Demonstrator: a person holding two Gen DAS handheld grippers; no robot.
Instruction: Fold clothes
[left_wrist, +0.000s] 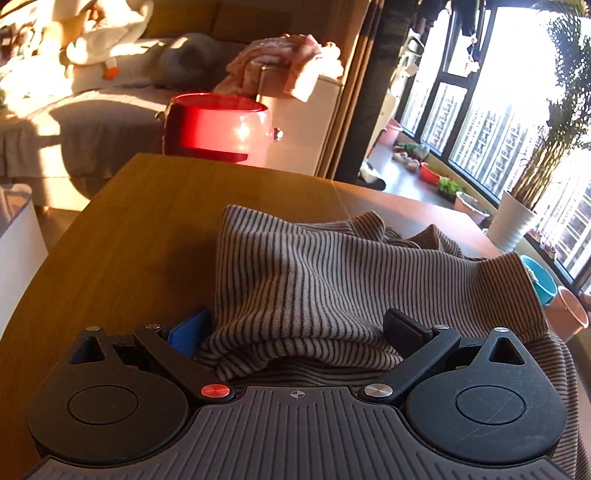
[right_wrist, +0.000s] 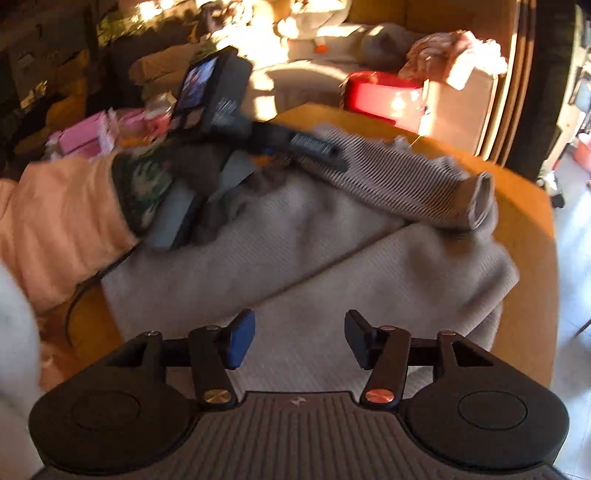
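Observation:
A grey-brown striped knit sweater (right_wrist: 332, 266) lies spread on the wooden table (right_wrist: 532, 229). One sleeve (right_wrist: 413, 181) is folded across the body, its cuff pointing right. In the left wrist view the striped fabric (left_wrist: 314, 280) is bunched up between the wide-apart fingers of my left gripper (left_wrist: 295, 332), which is open. The blue pad (left_wrist: 190, 332) touches the cloth's left edge. From the right wrist view, the left gripper (right_wrist: 317, 147) sits at the sleeve's upper end, held by a hand in a patterned glove (right_wrist: 144, 184). My right gripper (right_wrist: 299, 339) hovers open over the sweater's near part, holding nothing.
A red bucket (left_wrist: 218, 125) stands beyond the table's far edge, beside a sofa (left_wrist: 110, 103) with pink cloth (left_wrist: 284, 62) on its arm. Plant pots (left_wrist: 513, 221) and windows are to the right. A peach sleeve (right_wrist: 62, 221) covers the table's left side.

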